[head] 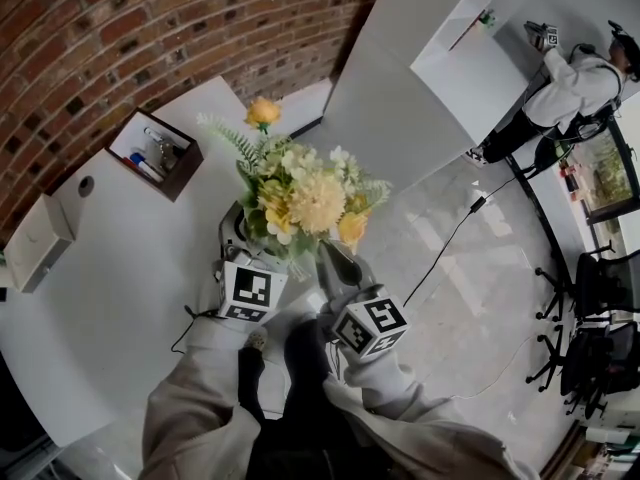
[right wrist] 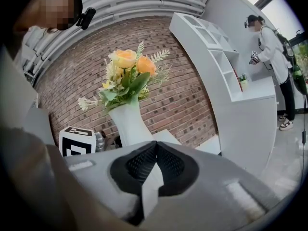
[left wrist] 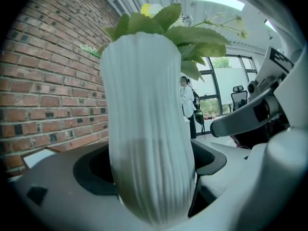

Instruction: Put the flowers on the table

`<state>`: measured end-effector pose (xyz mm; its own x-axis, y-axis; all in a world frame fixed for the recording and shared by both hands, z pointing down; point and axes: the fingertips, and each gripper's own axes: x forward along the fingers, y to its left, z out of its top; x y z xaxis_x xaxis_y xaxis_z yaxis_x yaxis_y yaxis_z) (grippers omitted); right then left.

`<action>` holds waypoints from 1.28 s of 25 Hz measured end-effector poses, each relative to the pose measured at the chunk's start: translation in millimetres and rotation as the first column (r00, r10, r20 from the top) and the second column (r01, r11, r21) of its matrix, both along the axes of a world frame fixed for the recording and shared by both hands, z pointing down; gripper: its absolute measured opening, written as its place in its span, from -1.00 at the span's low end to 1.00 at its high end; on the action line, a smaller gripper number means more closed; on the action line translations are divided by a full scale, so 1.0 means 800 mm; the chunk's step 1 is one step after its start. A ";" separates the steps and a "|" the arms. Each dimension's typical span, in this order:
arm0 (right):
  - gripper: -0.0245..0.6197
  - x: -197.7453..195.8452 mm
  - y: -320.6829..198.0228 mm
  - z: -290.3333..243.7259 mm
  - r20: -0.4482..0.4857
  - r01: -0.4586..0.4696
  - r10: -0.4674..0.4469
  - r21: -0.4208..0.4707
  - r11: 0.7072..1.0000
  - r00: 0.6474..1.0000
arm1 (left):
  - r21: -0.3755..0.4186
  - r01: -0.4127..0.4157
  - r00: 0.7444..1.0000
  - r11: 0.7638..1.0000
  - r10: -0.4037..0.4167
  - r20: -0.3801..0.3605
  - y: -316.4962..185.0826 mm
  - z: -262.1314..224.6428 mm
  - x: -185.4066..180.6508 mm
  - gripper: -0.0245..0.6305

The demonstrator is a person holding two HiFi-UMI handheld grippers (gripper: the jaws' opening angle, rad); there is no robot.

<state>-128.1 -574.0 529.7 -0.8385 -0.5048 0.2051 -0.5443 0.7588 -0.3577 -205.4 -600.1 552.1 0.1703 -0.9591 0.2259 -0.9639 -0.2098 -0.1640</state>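
The white vase (left wrist: pixel 144 129) of flowers (head: pixel 305 198) is clamped between the left gripper's (head: pixel 243 253) jaws; the right gripper (right wrist: pixel 153 153) is pressed together, empty, just beside

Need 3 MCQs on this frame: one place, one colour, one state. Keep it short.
1. Where is the open box?
A. on the floor
B. on the table, by the brick wall
C. on a chair

2. What colour is the vase?
A. white
B. blue
C. black

3. How is the right gripper?
A. open
B. shut on the vase
C. shut, empty

Answers:
1 B, the head view shows it on the white tabletop near the wall.
2 A, it shows ribbed white in the left gripper view.
3 C, its jaws meet with nothing between them.
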 end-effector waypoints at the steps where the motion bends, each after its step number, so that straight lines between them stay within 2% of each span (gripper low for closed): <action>1: -0.92 0.001 0.001 -0.001 0.003 0.000 0.000 0.004 1.000 1.000 | -0.001 -0.005 1.000 1.000 0.005 0.003 0.002 0.000 0.000 0.43; 7: -0.92 -0.001 0.010 -0.011 0.056 -0.006 0.005 0.021 1.000 0.998 | -0.025 -0.013 1.000 1.000 0.013 0.007 0.018 0.009 -0.003 0.43; 16: -0.92 0.007 0.027 -0.020 0.016 -0.023 0.023 0.033 0.999 1.000 | -0.055 -0.013 0.999 0.998 0.015 0.029 0.063 -0.009 -0.015 0.43; 21: -0.92 0.006 0.051 -0.033 0.020 -0.058 0.058 0.021 0.998 0.998 | -0.070 -0.032 0.999 0.997 0.030 -0.038 0.105 -0.033 -0.019 0.42; 25: -0.92 0.010 0.074 -0.051 0.032 -0.098 0.098 0.005 0.995 0.995 | -0.063 -0.049 0.985 0.997 0.037 -0.171 0.140 -0.058 -0.012 0.41; 28: -0.92 0.011 0.089 -0.068 0.045 -0.120 0.120 0.012 0.993 0.992 | -0.036 -0.036 0.970 0.999 0.026 -0.243 0.161 -0.081 -0.011 0.01; 32: -0.92 0.008 0.109 -0.090 0.064 -0.135 0.133 0.027 0.990 0.989 | -0.002 -0.022 0.962 1.000 0.020 -0.271 0.183 -0.104 -0.012 -0.59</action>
<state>-121.7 -486.4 457.6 -0.7735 -0.6188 0.1370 -0.6193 0.6919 -0.3711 -215.3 -453.5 468.6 0.2457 -0.9538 0.1730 -0.9676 -0.2305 0.1033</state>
